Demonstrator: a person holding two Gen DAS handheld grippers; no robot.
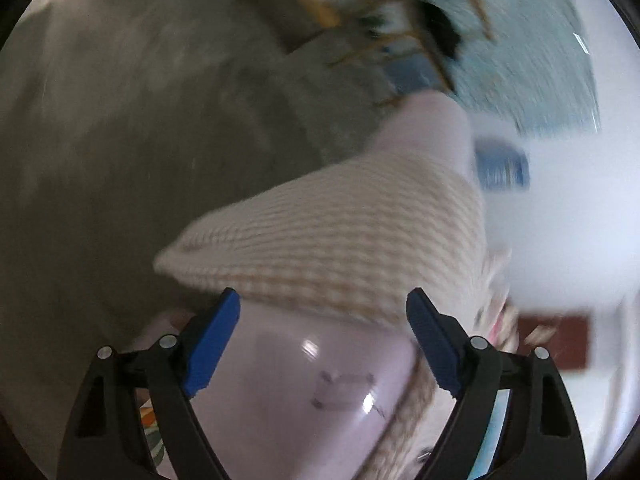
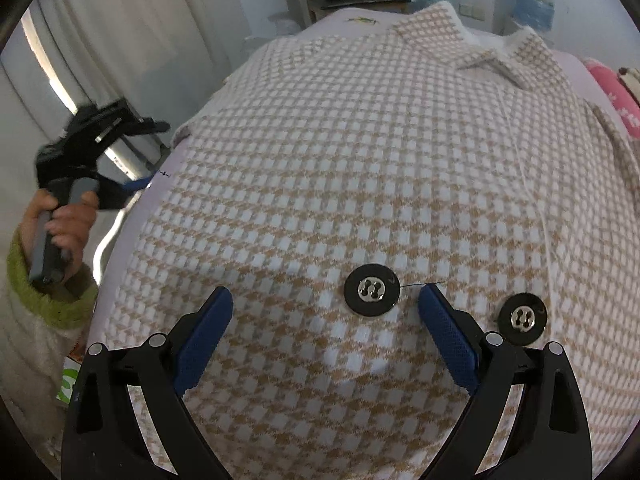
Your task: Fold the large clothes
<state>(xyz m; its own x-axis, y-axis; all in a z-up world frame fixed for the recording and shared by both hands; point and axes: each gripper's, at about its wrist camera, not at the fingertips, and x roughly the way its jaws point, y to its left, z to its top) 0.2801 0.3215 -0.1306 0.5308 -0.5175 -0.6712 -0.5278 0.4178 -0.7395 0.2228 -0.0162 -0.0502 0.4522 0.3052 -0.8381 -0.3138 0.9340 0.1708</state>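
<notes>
The blue fingers (image 2: 204, 336) of the right gripper (image 2: 326, 300) stand wide apart and hold nothing. They hang over a big checked sweater (image 2: 360, 168), tan and white, which lies flat and fills most of the right wrist view. One black button (image 2: 371, 289) sits between the fingers, near the right one. A second black button (image 2: 523, 319) sits just to the right of that finger. The collar (image 2: 432, 28) is at the top of the frame.

In the left wrist view the picture is blurry. The left gripper (image 1: 324, 300) also has its fingers wide apart, with nothing held. A corner of the sweater (image 1: 340, 240) lies just above the fingertips, in the middle of the frame. Below it, between the fingers, is a pale pink sheet (image 1: 304, 392).

At the left edge of the right wrist view, a hand (image 2: 66, 224) with a green cuff (image 2: 48, 300) holds the left gripper (image 2: 154, 126) beside the sweater's edge.
</notes>
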